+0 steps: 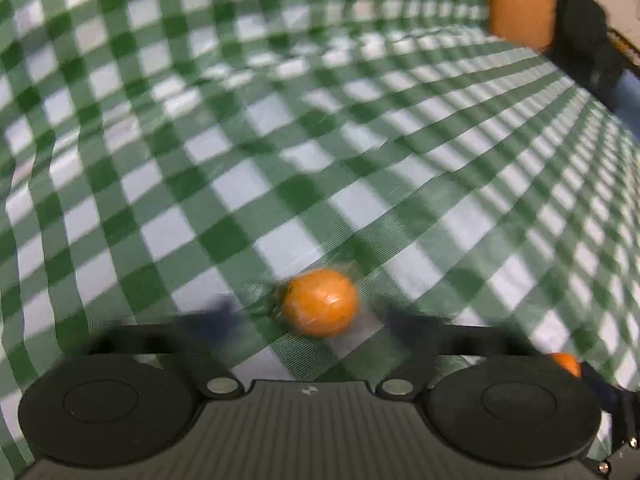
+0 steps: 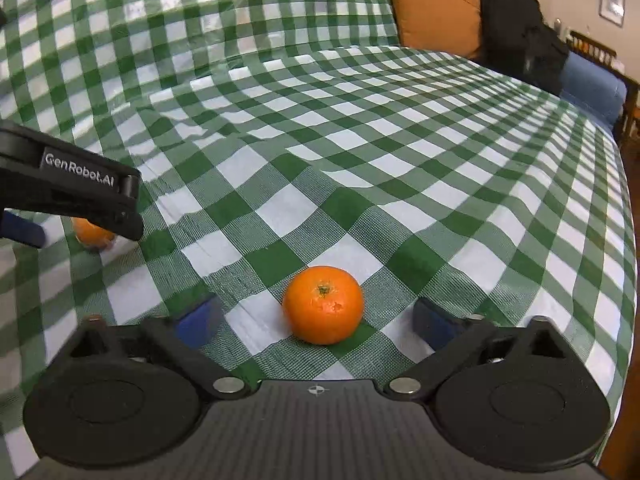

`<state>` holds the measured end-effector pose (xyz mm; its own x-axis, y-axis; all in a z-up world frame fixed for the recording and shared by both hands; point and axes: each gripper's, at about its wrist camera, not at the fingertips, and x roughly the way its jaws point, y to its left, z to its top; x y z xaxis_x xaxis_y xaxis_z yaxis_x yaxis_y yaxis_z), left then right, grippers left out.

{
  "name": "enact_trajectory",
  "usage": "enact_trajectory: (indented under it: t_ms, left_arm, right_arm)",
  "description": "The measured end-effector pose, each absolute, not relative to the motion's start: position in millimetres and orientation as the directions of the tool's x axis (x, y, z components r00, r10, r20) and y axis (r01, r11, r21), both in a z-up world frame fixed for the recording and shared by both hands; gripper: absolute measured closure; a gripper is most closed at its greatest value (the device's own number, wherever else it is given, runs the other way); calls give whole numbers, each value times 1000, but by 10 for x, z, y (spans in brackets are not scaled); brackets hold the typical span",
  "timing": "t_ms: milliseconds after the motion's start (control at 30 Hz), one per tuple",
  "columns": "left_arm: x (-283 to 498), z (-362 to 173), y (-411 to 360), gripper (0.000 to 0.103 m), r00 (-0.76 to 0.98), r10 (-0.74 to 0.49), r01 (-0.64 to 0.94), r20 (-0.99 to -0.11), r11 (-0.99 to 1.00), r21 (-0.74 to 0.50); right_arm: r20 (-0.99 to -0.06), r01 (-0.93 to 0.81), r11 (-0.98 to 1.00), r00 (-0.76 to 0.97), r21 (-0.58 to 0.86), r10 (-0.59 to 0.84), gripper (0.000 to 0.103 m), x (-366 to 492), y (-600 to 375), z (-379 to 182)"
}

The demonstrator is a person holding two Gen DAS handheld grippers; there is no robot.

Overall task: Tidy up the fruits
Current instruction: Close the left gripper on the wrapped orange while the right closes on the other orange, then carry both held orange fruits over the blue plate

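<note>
Tangerines: one (image 2: 323,304) sits stem-up on the green/white checked cloth (image 2: 360,128), between the right claw's (image 2: 316,320) blue pads, gaps both sides, claw spread, not touching. Second tangerine (image 1: 320,302), wrapped in clear film, lies between the left claw's (image 1: 316,318) blurred tips; claw spread, no contact visible. In right wrist view the left claw is at 9 o'clock over that fruit. Cloth is wrinkled w/ glare. Room at 1–2 o'clock: orange cushion (image 2: 436,4), black bag (image 2: 520,36), blue cushion (image 2: 592,88), framed picture (image 2: 612,0) on wall.
</note>
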<state>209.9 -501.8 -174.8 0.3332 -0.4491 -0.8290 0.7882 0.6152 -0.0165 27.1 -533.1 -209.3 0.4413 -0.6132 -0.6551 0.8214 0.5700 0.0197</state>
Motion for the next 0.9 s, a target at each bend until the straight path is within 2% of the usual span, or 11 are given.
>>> enact_trajectory:
  t_ms: [33, 67, 267, 500, 700, 900]
  left_arm:
    - [2086, -1726, -5038, 61, 330, -447, 797, -831, 603, -9]
    - [2071, -1713, -5046, 61, 334, -453, 800, -827, 600, -5]
    - [1963, -1557, -4909, 61, 380, -463, 782, -801, 623, 11]
    - [1659, -1200, -4463, 61, 432, -403, 732, -807, 680, 52]
    - [1233, -738, -3600, 61, 461, -376, 692, -804, 719, 60]
    - [764, -286, -2632, 61, 506, -328, 617, -798, 784, 69]
  right_arm:
    - [-637, 824, 566, 444, 13, -630, 44, 255, -5296, -2064]
    - [-626, 816, 579, 454, 7, -634, 64, 241, -5298, -2042]
    - [-597, 823, 568, 466, 21, -653, 65, 173, -5293, -1980]
    - [-559, 815, 575, 512, 75, -652, 65, 117, -5259, -1822]
    - [-570, 796, 582, 560, 168, -602, 65, -90, -5001, -1525]
    - [-550, 700, 655, 679, 285, -486, 65, -479, -4358, -915]
